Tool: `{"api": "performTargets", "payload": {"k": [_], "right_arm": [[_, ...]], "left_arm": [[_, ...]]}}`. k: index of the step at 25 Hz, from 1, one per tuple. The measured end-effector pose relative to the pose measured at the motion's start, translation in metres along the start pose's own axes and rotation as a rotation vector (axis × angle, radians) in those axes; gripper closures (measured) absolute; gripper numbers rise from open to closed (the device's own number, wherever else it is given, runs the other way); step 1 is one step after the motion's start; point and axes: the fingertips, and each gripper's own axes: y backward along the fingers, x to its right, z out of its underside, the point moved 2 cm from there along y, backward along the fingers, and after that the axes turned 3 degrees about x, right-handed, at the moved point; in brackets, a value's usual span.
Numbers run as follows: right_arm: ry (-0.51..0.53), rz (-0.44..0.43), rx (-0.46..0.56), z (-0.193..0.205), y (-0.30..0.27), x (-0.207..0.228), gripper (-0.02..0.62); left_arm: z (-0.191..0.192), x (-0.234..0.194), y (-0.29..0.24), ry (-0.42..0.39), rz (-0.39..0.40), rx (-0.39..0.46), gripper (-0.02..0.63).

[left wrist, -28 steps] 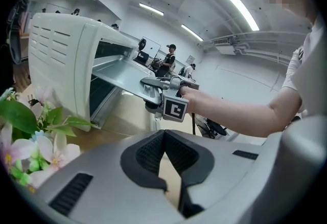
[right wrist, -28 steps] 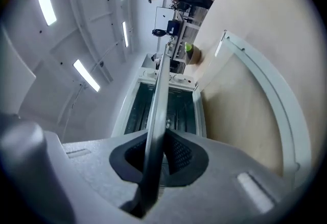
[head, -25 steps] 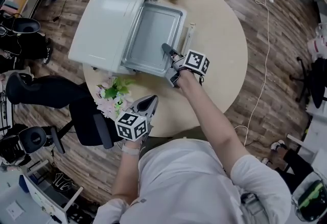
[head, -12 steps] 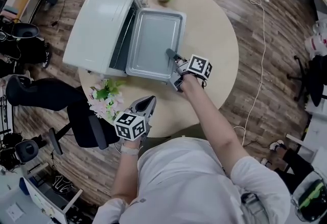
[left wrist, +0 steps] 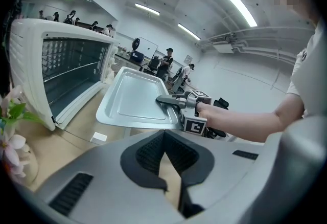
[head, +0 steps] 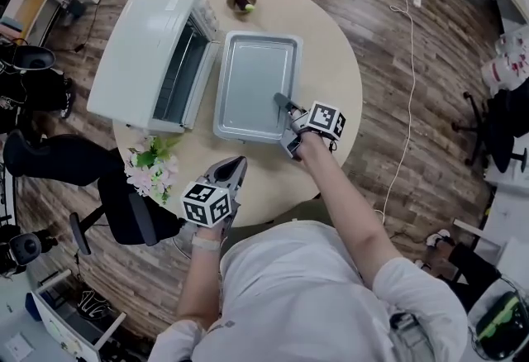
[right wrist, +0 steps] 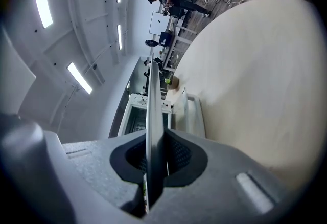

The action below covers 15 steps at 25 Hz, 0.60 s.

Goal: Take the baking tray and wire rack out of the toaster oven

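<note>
The silver baking tray lies level over the round table, fully outside the white toaster oven. My right gripper is shut on the tray's right rim. In the right gripper view the tray shows edge-on between the pads. The oven's door hangs open, and the wire rack is inside the cavity. My left gripper hovers at the table's near edge, shut and holding nothing. In its own view the left gripper points toward the tray.
A small bowl with something green in it sits at the table's far edge. A bunch of flowers stands at the near left, close to the oven's corner. A dark chair is beside the table. Cables cross the wood floor at right.
The tray has slid right, from half inside the oven to fully outside, with my right gripper still shut on its rim. My left gripper has shifted a little along the table edge.
</note>
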Motion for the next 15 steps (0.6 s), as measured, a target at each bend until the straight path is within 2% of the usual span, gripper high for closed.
{"api": "performTargets", "payload": {"k": [15], "right_arm": [[0.022,0.106,-0.023,-0.056,0.084,0.058,0.568]], "left_arm": [[0.009,0.052,-0.032,0.011,-0.05,0.005,0.607]]}}
